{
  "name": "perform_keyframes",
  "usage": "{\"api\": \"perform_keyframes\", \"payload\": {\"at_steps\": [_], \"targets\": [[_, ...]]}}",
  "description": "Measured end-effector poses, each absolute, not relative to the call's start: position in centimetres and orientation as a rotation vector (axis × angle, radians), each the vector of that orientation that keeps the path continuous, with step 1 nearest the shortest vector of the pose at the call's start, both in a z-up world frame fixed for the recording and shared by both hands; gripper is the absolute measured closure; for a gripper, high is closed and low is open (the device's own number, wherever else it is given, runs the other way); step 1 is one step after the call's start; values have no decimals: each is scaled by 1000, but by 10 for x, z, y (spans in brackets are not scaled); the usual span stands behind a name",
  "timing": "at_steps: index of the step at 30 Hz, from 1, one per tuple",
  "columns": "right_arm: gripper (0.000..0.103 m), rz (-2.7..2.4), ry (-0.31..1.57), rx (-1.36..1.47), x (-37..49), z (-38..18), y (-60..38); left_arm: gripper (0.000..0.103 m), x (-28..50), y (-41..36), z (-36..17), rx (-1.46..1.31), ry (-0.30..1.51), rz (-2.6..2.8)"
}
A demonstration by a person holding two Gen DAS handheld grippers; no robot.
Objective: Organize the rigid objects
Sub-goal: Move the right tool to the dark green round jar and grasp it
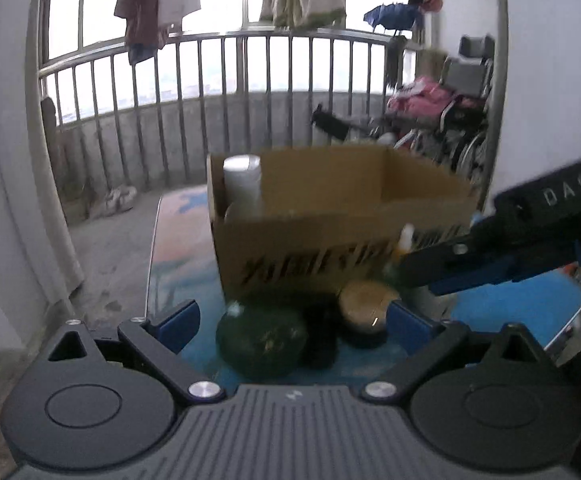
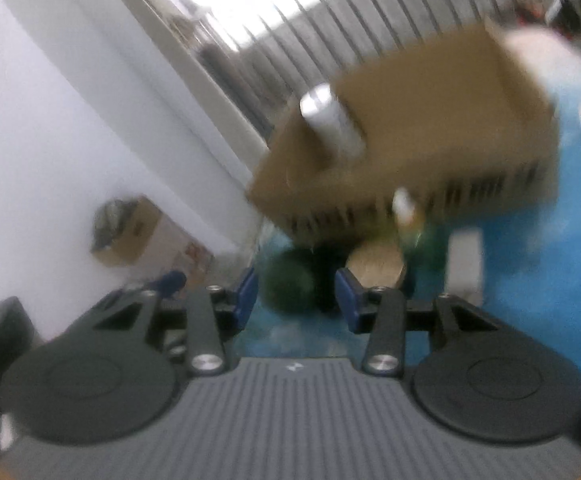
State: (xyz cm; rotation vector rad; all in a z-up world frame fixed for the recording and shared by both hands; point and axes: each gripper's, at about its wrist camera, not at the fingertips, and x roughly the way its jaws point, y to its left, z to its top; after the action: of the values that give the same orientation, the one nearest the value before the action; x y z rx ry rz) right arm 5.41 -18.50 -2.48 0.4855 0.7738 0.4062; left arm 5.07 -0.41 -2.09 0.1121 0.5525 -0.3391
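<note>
From my left wrist view, my left gripper (image 1: 294, 322) is spread wide with nothing between its blue pads, low over the blue table (image 1: 522, 300). Just past the fingertips sit three loose things in a huddle: a dark green round object (image 1: 260, 342) nearest, a black object (image 1: 322, 332) right of it, and a round wooden-topped lid or jar (image 1: 366, 304) further right. Behind them stands the cardboard box (image 1: 330, 236), open on top, with a white cylinder (image 1: 242, 184) upright in its far left corner. My right gripper (image 1: 430, 268) reaches in from the right, close to the box's near wall, by a small white-capped bottle (image 1: 405, 238).

From my right wrist view, badly blurred, my right gripper (image 2: 296, 292) is partly open and empty, aimed at the gap between the green object (image 2: 286, 280) and the wooden-topped lid (image 2: 376, 266). The box (image 2: 430, 136) fills the far right, and a white block (image 2: 464, 264) lies on the table right of the lid.

I judge this an approach to pick a loose item. To do it well, I should slow down, choose one target, centre both pads on it, and keep my two tools from crowding each other beside the box.
</note>
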Motion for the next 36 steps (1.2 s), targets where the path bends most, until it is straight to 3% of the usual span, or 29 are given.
{"api": "perform_keyframes", "payload": {"at_steps": [10,17,24,26,36], "targets": [[56,440,844,241,93,-40,-108,9,83,19,-58,65,609,-367],[48,407,892,145,125,-54,-86,23,94,30,-70,27,630,-416],[45,396,936,111,144,-66,-73,24,108,40,-81,-13,674,-428],[36,392,942,95,148,-69,-69,25,111,40,-83,-24,678,-435],[27,394,953,87,156,-78,-60,27,111,37,-85,-48,662,-460]]}}
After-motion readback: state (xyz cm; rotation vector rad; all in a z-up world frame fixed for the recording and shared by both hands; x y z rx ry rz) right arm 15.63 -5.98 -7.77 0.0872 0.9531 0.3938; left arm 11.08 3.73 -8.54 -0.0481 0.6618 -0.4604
